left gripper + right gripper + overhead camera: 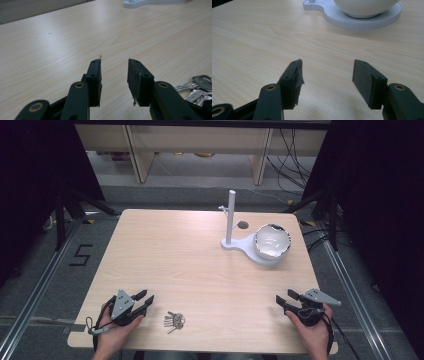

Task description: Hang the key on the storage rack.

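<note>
A bunch of silver keys [174,321] lies on the wooden table [190,260] near its front edge. My left gripper [144,298] rests just left of the keys, open, nothing between its jaws. In the left gripper view [114,63] the keys [197,86] lie at the right, beside the right jaw. My right gripper [285,298] sits at the front right, open and empty [327,63]. A white stand [231,220] with an upright post and a small hook rises at the back right; a white bowl [272,241] sits on its round base [362,21].
A small dark hole [243,225] marks the tabletop behind the stand. Black frame legs and cables stand beyond the table's left and right edges. Bare wood stretches between the grippers and the stand.
</note>
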